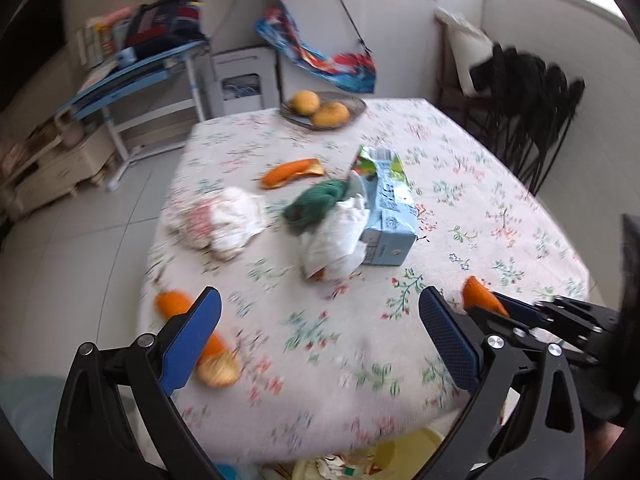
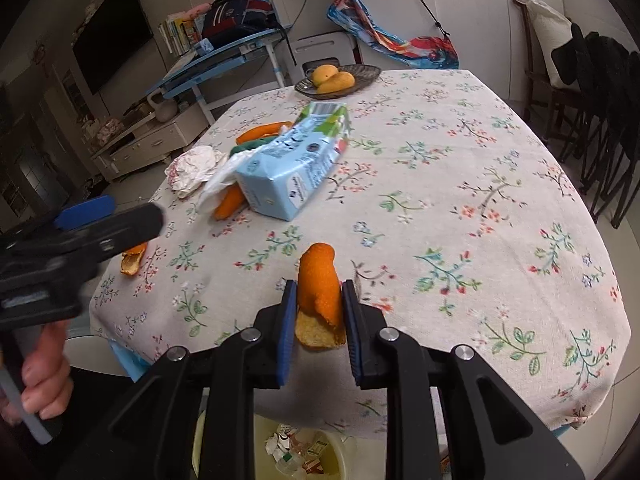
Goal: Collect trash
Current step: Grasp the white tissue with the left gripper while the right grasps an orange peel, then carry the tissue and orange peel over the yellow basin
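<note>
Orange peel pinched at the tabletop's near edge.
The right gripper [image 2: 319, 312] clamps the orange peel [image 2: 320, 284] between its fingers; the left gripper [image 1: 320, 336] gapes wide, empty.

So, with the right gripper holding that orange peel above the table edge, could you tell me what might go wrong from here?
The right gripper pinches only the sides of the curled orange peel; its loose lower flap could tear or slip, dropping short of the yellow bin under the table edge.

The open left gripper is close beside it, so the two might collide.

Another peel lies near the tablecloth edge and could be knocked onto the floor.
</note>
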Demonstrator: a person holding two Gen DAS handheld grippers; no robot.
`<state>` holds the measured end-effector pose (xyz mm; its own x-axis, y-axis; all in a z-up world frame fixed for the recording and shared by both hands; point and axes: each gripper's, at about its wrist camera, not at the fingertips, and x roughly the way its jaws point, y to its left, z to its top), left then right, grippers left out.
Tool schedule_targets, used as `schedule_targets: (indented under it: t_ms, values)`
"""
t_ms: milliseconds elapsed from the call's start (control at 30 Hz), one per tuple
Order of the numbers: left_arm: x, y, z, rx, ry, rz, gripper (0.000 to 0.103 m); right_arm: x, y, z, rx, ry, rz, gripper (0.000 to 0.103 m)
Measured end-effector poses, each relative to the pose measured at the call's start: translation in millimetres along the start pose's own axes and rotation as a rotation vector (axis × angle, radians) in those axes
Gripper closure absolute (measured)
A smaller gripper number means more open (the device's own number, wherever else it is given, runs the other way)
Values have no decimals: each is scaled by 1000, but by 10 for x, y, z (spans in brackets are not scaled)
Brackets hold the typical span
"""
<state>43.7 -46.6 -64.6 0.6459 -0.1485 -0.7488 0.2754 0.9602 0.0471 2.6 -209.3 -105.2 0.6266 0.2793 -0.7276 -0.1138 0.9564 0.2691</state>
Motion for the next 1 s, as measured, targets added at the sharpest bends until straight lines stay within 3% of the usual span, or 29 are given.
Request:
schedule_targets:
  t_ms: [233,300,333,400,500,767,1000]
  values:
    - [461,-49,217,20,38,-8,11,1,-78,-36,25,8,19,79]
    - [540,-18,247,-1,51,-28,30,0,-83,-37,25,7,23,79]
    - [571,10,256,-21,59,-48,34,7,-85,-36,25,8,25,79]
    - [613,66,254,-60,70,-90,62,16,-78,-33,22,6,28,79]
    - [624,98,230,-69,82,-111,88,30,-75,-27,17,4,30,79]
    - [353,308,210,-141,14,-149,98,24,-85,-52,21,-3,33,79]
    - [87,570,121,-230,-23,-192,98,16,-93,-50,36,-8,49,79]
